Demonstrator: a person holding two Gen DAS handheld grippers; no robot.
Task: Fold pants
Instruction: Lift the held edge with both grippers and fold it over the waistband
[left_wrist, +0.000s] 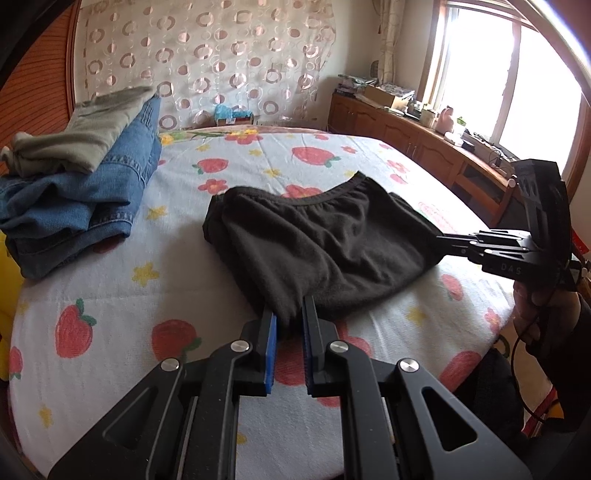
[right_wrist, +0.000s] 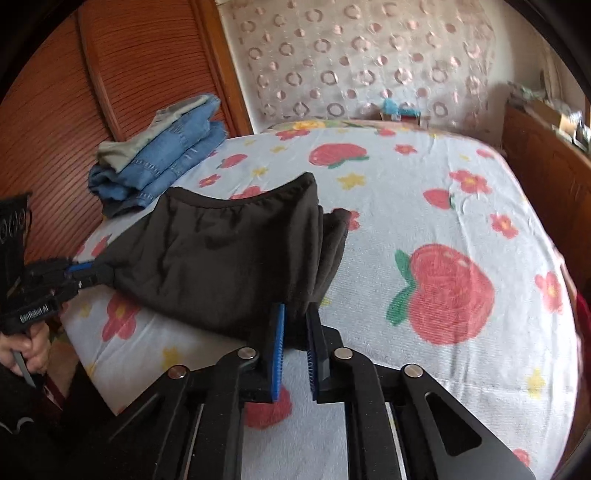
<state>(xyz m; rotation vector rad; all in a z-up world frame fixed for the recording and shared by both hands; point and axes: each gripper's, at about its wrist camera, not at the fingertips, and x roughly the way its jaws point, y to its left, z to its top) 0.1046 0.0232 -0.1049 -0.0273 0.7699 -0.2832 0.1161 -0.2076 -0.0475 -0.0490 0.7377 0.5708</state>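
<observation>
Both the left gripper (left_wrist: 287, 314) and right gripper (right_wrist: 295, 314) pinch the pants (left_wrist: 325, 243); jeans pile (left_wrist: 74, 206) upper left on the strawberry sheet (left_wrist: 147, 295), cabinet (left_wrist: 424, 144) by the window.

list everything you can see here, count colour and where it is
black pants: 1, black, mid-bed, folded, near corners pinched and raised
jeans: 1, blue denim, folded stack at the bed's left edge
grey-green garment: 1, grey-green, lying on the jeans
bed sheet: 1, white with red strawberries and yellow flowers, covering the bed
curtain: 1, cream with pink rings, behind the bed
wooden cabinet: 1, brown, cluttered top, under the window
window: 1, bright, right wall
left hand-held gripper: 1, black with blue pads, shut on the pants' near-left corner
right hand-held gripper: 1, black with blue pads, shut on the near-right corner
</observation>
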